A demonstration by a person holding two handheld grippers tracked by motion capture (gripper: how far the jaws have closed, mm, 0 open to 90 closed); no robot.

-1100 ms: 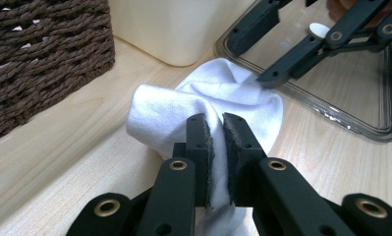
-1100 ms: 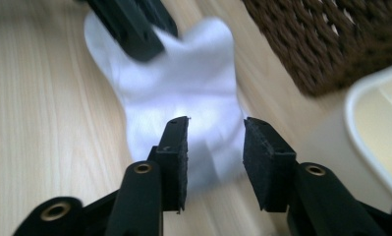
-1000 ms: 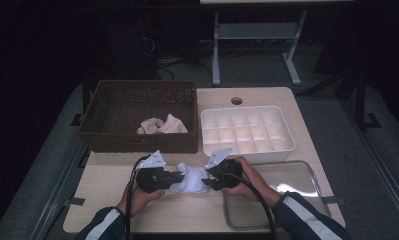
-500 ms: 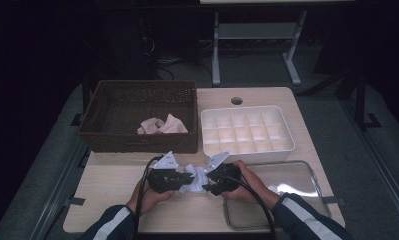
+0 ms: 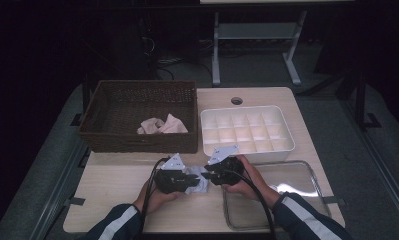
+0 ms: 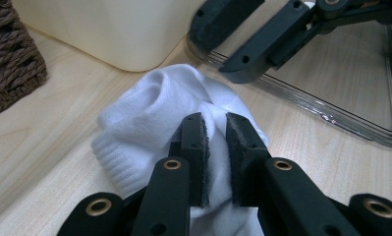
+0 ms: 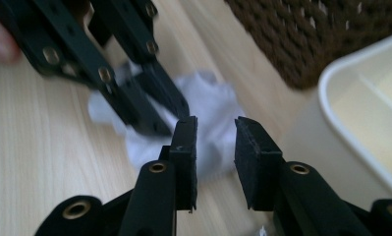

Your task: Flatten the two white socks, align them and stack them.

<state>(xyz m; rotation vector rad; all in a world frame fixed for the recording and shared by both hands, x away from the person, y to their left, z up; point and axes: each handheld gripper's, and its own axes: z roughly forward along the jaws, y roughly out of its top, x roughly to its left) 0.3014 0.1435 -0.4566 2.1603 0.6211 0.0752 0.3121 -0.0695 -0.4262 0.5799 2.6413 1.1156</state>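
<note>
While both hands are meeting at the near middle of the table:
Sock: the white sock (image 6: 159,113) is lying crumpled on the wooden table (image 5: 117,175), between the two grippers, just in front of the wicker basket (image 5: 137,117) and the white divided tray (image 5: 247,132).
Left gripper: the left gripper (image 6: 215,142) is pinching a fold of the sock, its jaws standing nearly together, having just been opening a touch.
Right gripper: the right gripper (image 7: 215,147) is hovering just over the sock's edge, its jaws having just been closing, a gap showing between the pads and no cloth in it.
Clear tray: sitting beside the right hand (image 5: 247,180).
</note>
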